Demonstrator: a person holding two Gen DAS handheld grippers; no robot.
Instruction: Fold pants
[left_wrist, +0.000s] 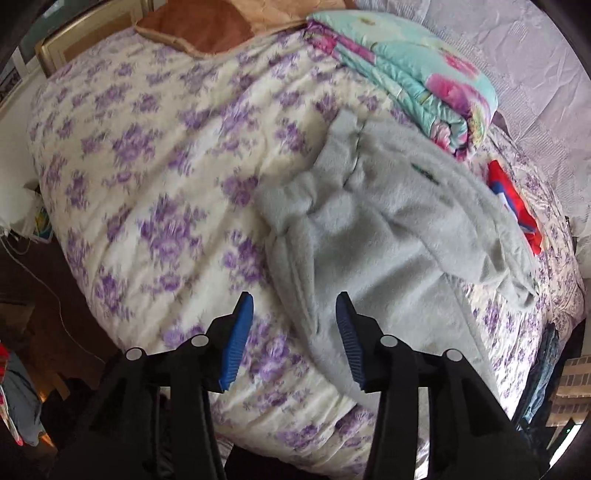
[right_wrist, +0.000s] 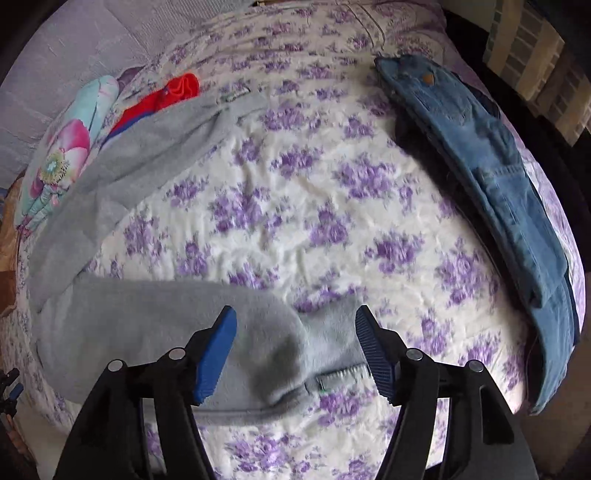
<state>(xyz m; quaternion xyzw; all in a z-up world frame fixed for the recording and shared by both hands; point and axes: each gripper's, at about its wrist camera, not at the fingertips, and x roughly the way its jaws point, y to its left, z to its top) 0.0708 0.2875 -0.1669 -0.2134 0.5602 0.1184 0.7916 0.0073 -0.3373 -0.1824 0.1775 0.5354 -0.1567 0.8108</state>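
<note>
So the soft light-grey fleece pants (left_wrist: 388, 229) are lying loose and rumpled on a bed covered with a white quilt printed with purple flowers (left_wrist: 155, 192), not folded at all yet. From the left wrist view the left gripper (left_wrist: 294, 334) hangs above the near edge of the fabric with its blue ribbed fingers (left_wrist: 236, 343) spread wide, nothing between them, one side over bare quilt and the other over grey fleece. Right wrist view: the right gripper (right_wrist: 295, 350) is also spread apart, hovering over one end of the pants (right_wrist: 155, 325) where a small white tag (right_wrist: 343, 374) shows at the hem; can't tell if the pads actually touch the cloth. Behind the pants there's a folded turquoise comforter with pink flowers (left_wrist: 417, 74) and a red-and-blue garment (left_wrist: 513, 203) just beside the grey fabric. Over on the far side of the bed a pair of folded blue jeans (right_wrist: 491, 173) sits well apart from the pants, near the edge.
</note>
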